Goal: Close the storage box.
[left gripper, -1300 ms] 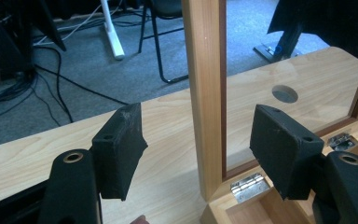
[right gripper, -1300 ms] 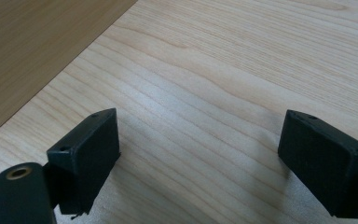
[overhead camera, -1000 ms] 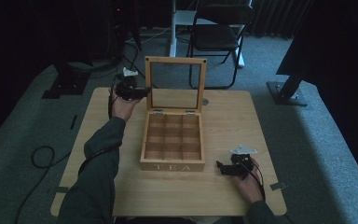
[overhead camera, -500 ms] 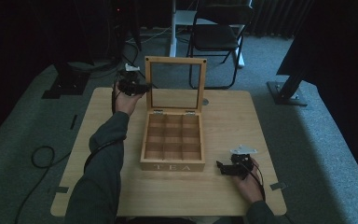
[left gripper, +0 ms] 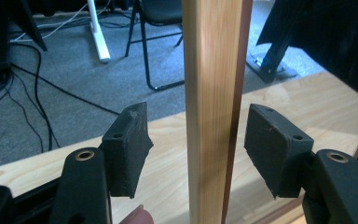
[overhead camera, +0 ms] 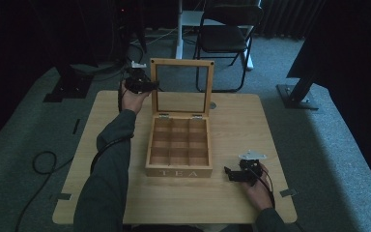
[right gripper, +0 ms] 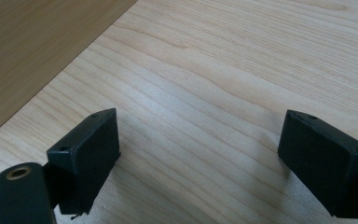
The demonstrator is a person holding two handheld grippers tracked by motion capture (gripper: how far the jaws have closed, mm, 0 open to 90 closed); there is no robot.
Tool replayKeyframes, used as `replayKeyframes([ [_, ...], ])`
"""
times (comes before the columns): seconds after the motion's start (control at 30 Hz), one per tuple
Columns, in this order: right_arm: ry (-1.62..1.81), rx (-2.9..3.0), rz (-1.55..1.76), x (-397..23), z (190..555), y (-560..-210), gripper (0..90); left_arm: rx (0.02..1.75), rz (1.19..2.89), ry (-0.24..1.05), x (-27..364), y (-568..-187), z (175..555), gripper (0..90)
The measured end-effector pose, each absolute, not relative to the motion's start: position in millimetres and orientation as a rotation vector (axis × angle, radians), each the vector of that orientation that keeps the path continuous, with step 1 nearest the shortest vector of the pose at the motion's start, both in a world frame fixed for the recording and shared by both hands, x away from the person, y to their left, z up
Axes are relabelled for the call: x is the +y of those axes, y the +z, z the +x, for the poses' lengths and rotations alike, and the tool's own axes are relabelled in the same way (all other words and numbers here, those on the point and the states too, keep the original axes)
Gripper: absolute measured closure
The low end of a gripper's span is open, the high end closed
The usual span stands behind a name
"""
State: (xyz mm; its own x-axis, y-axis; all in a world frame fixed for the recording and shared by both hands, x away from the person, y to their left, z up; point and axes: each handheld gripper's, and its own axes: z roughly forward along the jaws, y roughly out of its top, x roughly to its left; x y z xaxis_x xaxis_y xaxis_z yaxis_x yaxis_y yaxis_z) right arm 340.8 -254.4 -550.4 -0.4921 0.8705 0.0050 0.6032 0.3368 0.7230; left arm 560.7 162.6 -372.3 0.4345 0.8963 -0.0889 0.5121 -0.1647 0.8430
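A wooden tea box point(overhead camera: 178, 145) with several empty compartments sits mid-table, its glass-paned lid point(overhead camera: 181, 63) standing upright. My left gripper point(overhead camera: 150, 86) is at the lid's left rail. In the left gripper view the rail point(left gripper: 209, 70) stands between the jaws of the left gripper point(left gripper: 198, 135), which have just been closing; a gap remains on each side, so it is open. My right gripper point(overhead camera: 228, 173) rests on the table point(overhead camera: 251, 125) right of the box front, open. The right gripper point(right gripper: 200, 154) has bare wood between its pads point(right gripper: 91, 154).
The box's side wall point(right gripper: 37, 46) lies close to the left of the right gripper. Behind the table stand a folding chair point(overhead camera: 227, 38) and a white post point(overhead camera: 178, 29). Cables point(overhead camera: 43, 162) lie on the carpet at left. A dark stand base point(overhead camera: 297, 96) sits at right.
My left gripper has moved a little away from me and in onto the lid's left rail, and its jaws have narrowed around it. The right gripper has not moved.
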Motion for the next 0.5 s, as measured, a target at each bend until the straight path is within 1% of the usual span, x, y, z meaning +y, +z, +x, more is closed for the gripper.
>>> replayKeyframes([
  [0.2, 0.955, 2.224, 1.3, -254.5, 340.8, -550.4, 12.2, 1.18, 1.823, 0.556, 156.7, -366.5, 568.2, 40.4],
  [0.5, 0.954, 2.224, 1.297, -254.5, 340.8, -550.5, 12.2, 1.129, 1.796, 0.515, 153.7, -360.6, 568.6, 42.0],
])
